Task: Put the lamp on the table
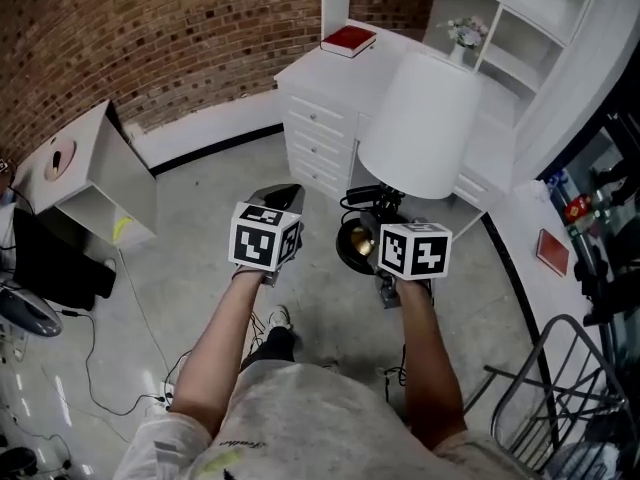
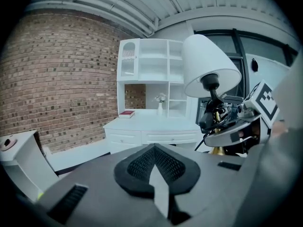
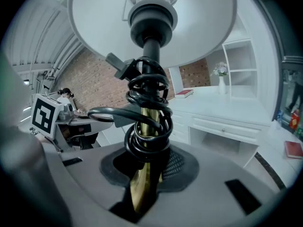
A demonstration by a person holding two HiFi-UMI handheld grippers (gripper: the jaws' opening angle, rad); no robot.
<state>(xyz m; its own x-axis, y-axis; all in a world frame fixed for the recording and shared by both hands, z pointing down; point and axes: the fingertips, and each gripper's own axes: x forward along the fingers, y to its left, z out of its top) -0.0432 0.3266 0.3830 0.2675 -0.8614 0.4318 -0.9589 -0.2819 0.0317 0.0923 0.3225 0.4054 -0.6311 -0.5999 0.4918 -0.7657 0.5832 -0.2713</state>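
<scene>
Lamp (image 1: 420, 123) is not on the desk (image 1: 335, 73) yet. It's in the air just in front of the desk, over the floor, with the shade tipped toward the desk's front edge. The right gripper (image 3: 147, 176) is clamped on the brass stem (image 3: 142, 188), low down. A black cord (image 3: 147, 126) is coiled round the stem right above the pads, and one loose loop sticks out sideways.

Risks, as I read them:
- The grip is on a smooth round stem well below a wide shade, so the load is top-heavy. It could pivot or slide in the pads if swung fast.
- The shade is wide. Going in over the desk, it could clip the shelf unit (image 1: 520, 28) at the back, or knock the vase (image 1: 462, 38) or the red book (image 1: 347, 40).
- The loose cord loop could catch the desk edge, or end up under the base (image 1: 352, 246) and leave the lamp rocking.
- Letting go before the base sits flat means it tips off the front edge.

Pose: both forearms reach forward toward the desk. The right gripper's jaws point at the desk and carry the lamp ahead of the hand. The left gripper (image 1: 283, 196) is level with it, about as far from the desk and near the lamp's base but not touching. Its fingers are together with nothing between them.
</scene>
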